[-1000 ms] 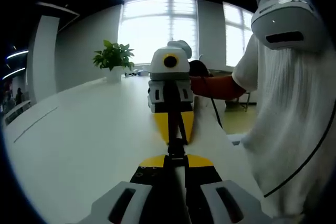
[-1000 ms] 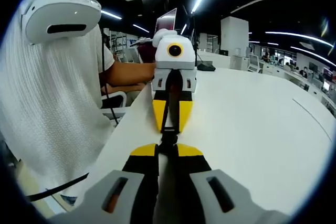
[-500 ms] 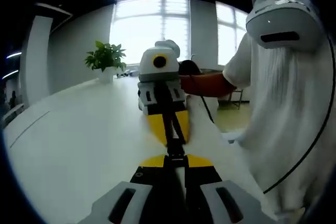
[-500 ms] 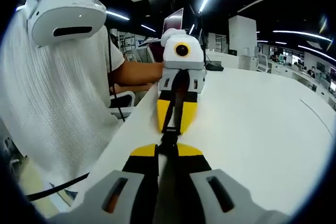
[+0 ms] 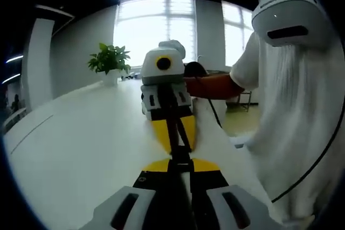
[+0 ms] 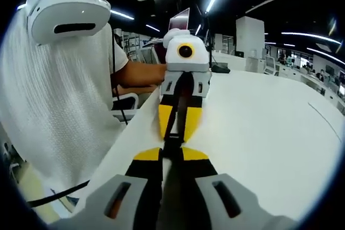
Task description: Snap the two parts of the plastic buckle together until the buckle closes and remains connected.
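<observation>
Black plastic buckle (image 5: 180,152) pinched between left gripper (image 5: 180,161) and right gripper (image 6: 172,149), white table (image 5: 81,149).

bare table (image 5: 81,149), person (image 6: 54,106) alongside

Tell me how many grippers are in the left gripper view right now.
2. The left gripper rises from the bottom of the view, shut on the black buckle. The right gripper faces it from beyond, above the white table, shut on the buckle's far end.
</observation>
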Demonstrator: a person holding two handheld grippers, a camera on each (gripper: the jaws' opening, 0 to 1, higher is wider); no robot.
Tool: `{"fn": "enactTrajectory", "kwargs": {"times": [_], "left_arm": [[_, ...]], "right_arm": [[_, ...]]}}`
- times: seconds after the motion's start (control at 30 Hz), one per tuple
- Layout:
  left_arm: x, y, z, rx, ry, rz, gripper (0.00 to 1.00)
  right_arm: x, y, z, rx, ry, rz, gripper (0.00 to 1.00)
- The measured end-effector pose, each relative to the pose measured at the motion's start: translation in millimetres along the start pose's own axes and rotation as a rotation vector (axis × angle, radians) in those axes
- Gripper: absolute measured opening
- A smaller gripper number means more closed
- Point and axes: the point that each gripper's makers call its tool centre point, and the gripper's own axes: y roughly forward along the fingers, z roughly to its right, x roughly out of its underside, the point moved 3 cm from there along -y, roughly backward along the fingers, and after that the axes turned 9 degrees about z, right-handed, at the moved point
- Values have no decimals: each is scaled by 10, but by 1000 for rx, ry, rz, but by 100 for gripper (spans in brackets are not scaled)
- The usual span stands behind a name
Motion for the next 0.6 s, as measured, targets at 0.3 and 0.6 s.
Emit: {"fn": "enactTrajectory", "kwargs": {"times": [0.3,0.6], "left_arm": [[21,-17,37,-52,-14,-3,10],[40,-22,47,-87,-26,-1,11]], "right_arm": [[-18,-11,-80,98,-18,-14,11],[-16,-27,-212,161,0,-21,11]]}}
